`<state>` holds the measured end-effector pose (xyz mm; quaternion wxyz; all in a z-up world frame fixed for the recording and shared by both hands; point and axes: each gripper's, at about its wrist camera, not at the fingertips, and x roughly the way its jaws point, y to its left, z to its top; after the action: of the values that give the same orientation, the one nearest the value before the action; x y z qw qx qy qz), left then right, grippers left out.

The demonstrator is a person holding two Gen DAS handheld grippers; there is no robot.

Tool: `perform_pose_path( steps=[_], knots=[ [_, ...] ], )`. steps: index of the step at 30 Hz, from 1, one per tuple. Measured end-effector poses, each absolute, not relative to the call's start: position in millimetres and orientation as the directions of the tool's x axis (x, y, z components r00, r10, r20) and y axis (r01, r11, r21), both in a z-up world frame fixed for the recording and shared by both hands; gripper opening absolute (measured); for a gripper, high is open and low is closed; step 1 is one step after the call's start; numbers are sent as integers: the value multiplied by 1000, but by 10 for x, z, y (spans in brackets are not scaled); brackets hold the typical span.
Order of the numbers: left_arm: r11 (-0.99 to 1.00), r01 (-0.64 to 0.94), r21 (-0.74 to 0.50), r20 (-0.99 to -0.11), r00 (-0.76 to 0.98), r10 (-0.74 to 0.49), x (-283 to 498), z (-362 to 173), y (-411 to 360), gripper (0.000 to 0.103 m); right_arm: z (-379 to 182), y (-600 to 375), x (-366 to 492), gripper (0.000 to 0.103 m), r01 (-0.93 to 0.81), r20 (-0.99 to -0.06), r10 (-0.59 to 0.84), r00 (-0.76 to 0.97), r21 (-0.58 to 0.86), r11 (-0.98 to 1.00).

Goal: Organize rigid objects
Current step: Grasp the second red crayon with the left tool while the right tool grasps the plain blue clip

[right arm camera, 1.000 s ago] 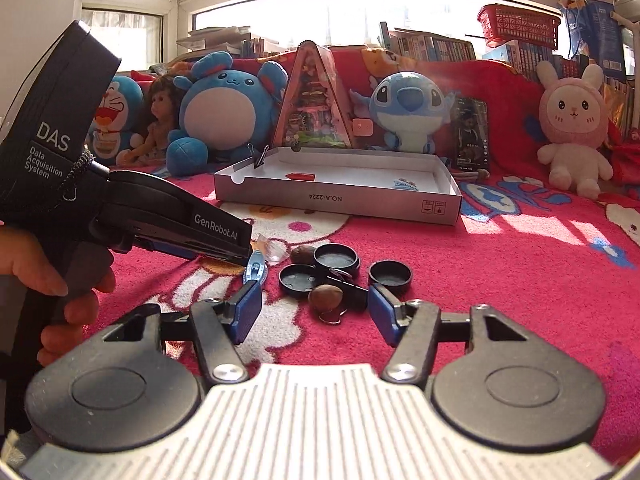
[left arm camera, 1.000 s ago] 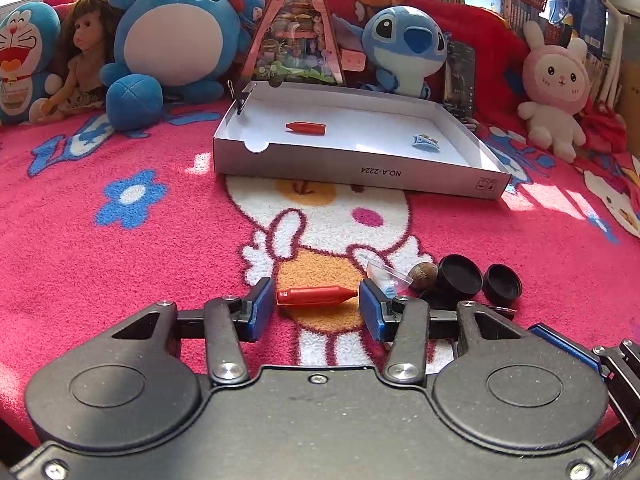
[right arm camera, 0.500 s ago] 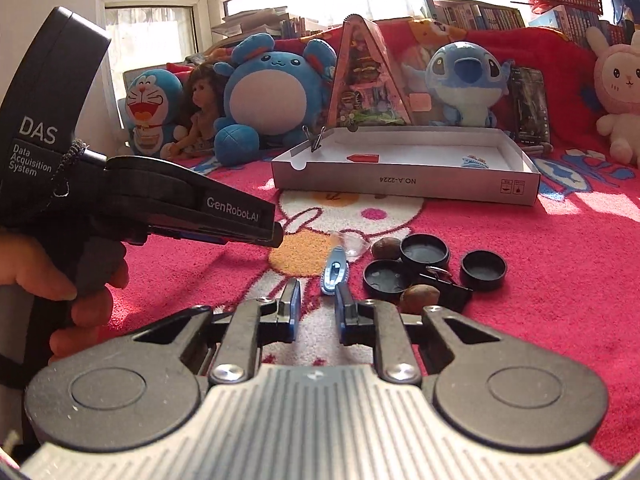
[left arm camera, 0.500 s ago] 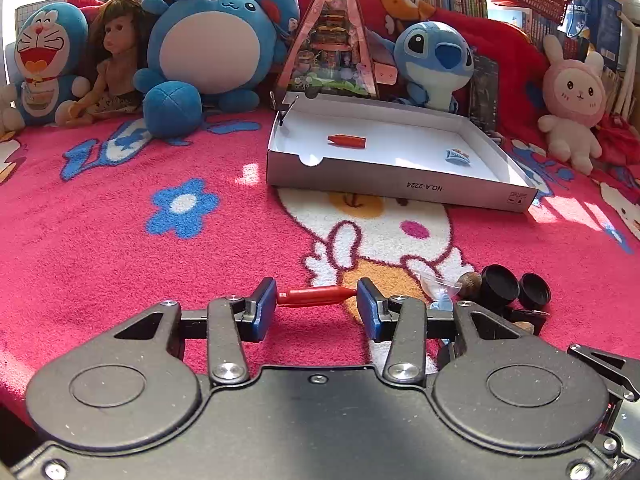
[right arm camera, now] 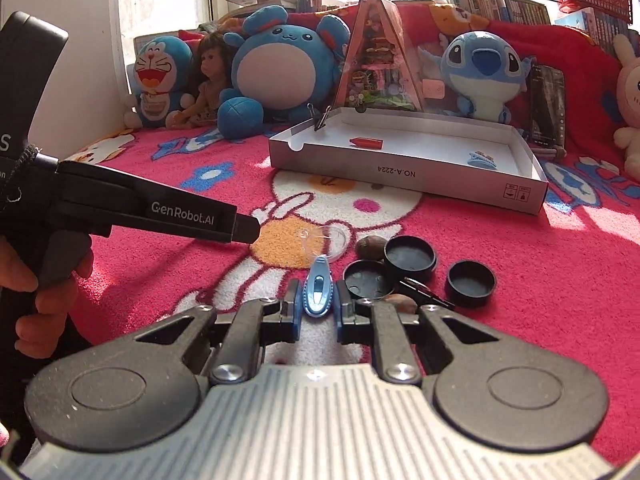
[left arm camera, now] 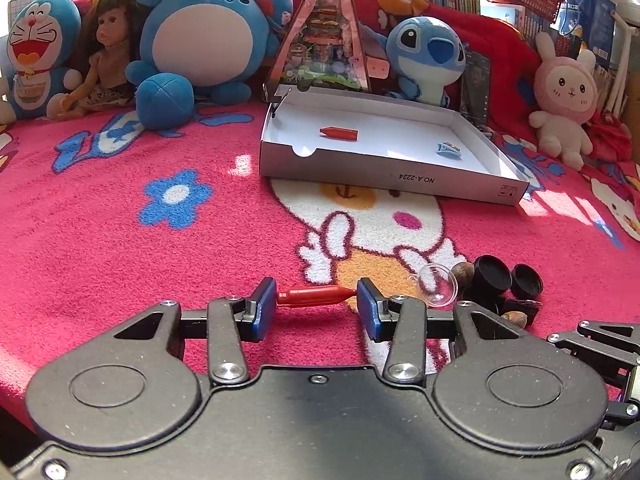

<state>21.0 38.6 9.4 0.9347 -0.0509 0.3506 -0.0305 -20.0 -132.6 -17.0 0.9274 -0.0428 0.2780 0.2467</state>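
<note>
At the bottom centre of the left wrist view, our left gripper (left arm camera: 316, 303) clamps a small red bullet-shaped piece (left arm camera: 315, 295) end to end between its blue pads, above the pink blanket (left arm camera: 120, 240). Low in the middle of the right wrist view, our right gripper (right arm camera: 316, 309) is closed on a light blue oval piece (right arm camera: 317, 292). Just right of it lie three black caps (right arm camera: 410, 258) and a brown nut (right arm camera: 369, 245); a clear glass dish (right arm camera: 320, 240) sits just above. Toward the upper right, the white cardboard tray (right arm camera: 404, 174) holds another red piece (right arm camera: 366, 143) and a blue trinket (right arm camera: 482, 159), well apart.
</note>
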Motion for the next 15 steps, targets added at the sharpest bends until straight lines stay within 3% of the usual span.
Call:
perform_pose_path(
  steps=[8, 11, 15],
  knots=[
    [992, 60, -114, -658, 743, -121, 189, 69, 267, 42, -103, -1622, -359, 23, -566, -587, 451, 672, -16, 824],
    [992, 73, -105, -658, 742, -124, 175, 59, 225, 42, -100, -1717, -384, 34, -546, -595, 409, 692, -60, 836],
    [992, 78, -97, -655, 746, -123, 167, 46, 179, 42, -80, -1879, -351, 34, -456, -600, 318, 734, -88, 885]
  ],
)
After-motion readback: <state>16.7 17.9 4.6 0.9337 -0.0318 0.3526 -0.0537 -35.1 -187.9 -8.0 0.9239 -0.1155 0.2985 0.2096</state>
